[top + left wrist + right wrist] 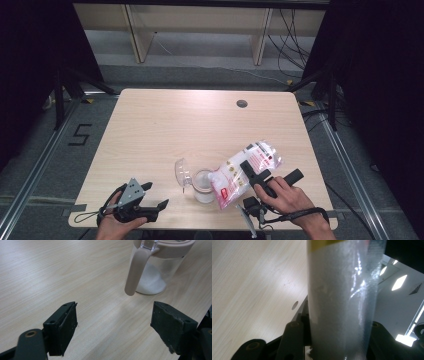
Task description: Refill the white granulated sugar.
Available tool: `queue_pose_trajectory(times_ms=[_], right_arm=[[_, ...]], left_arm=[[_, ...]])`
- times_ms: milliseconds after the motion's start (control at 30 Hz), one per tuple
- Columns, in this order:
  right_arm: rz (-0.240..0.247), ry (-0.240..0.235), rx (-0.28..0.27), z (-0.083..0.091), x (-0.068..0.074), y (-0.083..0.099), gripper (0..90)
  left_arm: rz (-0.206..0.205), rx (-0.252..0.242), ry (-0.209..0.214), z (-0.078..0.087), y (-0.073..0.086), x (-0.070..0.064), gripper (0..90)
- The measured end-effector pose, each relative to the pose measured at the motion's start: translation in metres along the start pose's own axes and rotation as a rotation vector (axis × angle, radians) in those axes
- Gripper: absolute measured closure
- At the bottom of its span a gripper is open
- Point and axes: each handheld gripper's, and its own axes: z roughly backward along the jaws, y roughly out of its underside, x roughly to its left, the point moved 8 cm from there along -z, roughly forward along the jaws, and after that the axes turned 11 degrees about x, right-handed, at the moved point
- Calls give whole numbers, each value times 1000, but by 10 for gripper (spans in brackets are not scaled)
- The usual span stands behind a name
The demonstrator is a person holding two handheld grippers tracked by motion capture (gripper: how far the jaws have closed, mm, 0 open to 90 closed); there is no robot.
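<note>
At table front, right gripper (pixel 252 172) clamps sugar bag (pixel 243 172), tilted mouth-down at 8 o'clock for pouring into jar (pixel 202 185). Left gripper (pixel 113 322), jaws wide and empty, waits w/ jar at 1 o'clock.

Table (pixel 165 130): pale wood-grain laminate, smooth, faint sheen. Jar (pixel 160 272): clear glossy plastic, matt beige plastic rim and handle. My bag (pixel 342 302): thin shiny crinkled plastic film. My left gripper (pixel 113 327): matt black plastic, scuffed pads.
</note>
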Motion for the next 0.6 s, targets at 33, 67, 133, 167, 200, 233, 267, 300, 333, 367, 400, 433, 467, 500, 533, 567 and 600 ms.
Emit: queue_pose_trajectory(times_ms=[33,67,133,167,200,233,267,300,333,367,400,433,467,500,533,567,600], right_arm=[[-2,-1,-1,0,0,0,668],[-4,0,-2,0,0,0,670],[-7,0,-1,0,0,0,674],[-8,1,-1,0,0,0,675],[-8,1,-2,0,0,0,678],[-11,1,-3,-1,0,0,680],[-11,1,-3,-1,0,0,681],[-12,2,-2,-1,1,0,682],[-14,0,-1,0,1,0,684],[-17,0,-3,0,2,0,685],[-20,1,-5,0,2,-1,687],[-22,4,-5,-1,1,-1,688],[-21,2,-4,-1,1,-1,689],[-20,4,-6,-1,1,-1,690],[-20,5,-6,-1,1,-1,691],[-22,5,-6,-1,0,-1,692],[-25,2,-6,0,1,-1,692]], left_arm=[[1,0,-3,0,0,0,204],[0,1,-4,0,0,0,204],[1,0,-3,0,0,0,204],[0,1,-4,0,0,0,204],[1,0,-2,0,0,0,204],[0,1,-3,0,0,0,204],[-1,0,-3,0,0,0,204],[0,0,0,0,0,0,204],[0,0,-1,0,0,0,204],[1,0,-1,0,0,0,204],[1,0,-1,0,0,0,204],[1,0,0,0,0,0,204],[0,0,-1,0,0,0,204],[0,-1,0,0,0,0,204],[0,0,0,0,0,0,204],[1,0,0,0,0,0,204],[1,0,0,0,0,0,204]])
